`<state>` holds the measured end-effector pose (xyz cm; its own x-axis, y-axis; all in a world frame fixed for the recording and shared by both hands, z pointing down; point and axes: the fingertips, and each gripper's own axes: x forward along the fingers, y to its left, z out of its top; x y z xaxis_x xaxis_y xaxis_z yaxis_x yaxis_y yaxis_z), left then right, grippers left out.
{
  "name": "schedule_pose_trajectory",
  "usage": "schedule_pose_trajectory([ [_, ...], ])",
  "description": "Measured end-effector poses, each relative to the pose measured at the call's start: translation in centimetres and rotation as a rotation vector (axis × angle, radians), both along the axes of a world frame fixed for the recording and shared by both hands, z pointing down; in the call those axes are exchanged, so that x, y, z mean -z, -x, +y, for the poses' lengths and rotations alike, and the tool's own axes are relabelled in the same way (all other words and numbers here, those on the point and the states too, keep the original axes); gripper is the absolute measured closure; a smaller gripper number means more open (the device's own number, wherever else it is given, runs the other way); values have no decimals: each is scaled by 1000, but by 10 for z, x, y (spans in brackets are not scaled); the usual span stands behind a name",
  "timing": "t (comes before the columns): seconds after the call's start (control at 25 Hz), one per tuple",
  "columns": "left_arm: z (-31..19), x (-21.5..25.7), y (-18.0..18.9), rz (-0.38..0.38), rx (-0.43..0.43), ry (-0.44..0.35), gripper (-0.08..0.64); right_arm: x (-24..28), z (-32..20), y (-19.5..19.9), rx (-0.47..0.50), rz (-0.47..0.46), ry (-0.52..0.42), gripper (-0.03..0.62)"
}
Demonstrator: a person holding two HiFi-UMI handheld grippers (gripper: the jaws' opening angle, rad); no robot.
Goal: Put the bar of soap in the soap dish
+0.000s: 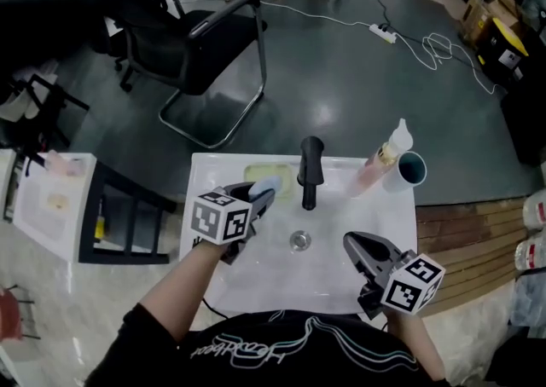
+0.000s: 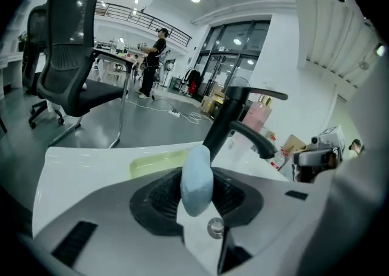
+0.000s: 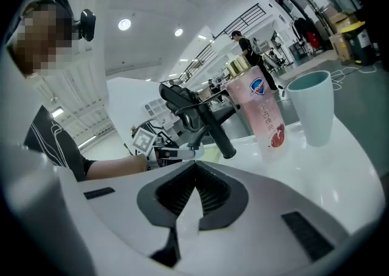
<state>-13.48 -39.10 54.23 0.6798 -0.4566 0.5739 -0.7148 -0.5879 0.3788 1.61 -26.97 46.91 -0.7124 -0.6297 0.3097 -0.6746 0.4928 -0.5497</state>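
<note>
left claw clamping blue soap bar, beside soap dish; right claw closed, empty

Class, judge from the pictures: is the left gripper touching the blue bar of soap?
Touching. The left gripper view shows the left gripper with the soap pinched upright between its jaws, which press on both of its sides.

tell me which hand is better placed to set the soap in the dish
Left. The left claw grips the blue soap right beside the yellow-green dish. The right claw is shut on nothing, on the other side of the tap from the dish.
</note>
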Motion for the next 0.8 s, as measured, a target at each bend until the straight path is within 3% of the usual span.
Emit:
schedule_pose_trajectory([
  [0.52, -24, -31, -16, -127, -104, 69, 422, -1, -6, 6, 13, -30, -12, 566],
  [0.8, -30, -32, -12, -180, -114, 71, 420, 2, -9, 4, 9, -22, -15, 565],
])
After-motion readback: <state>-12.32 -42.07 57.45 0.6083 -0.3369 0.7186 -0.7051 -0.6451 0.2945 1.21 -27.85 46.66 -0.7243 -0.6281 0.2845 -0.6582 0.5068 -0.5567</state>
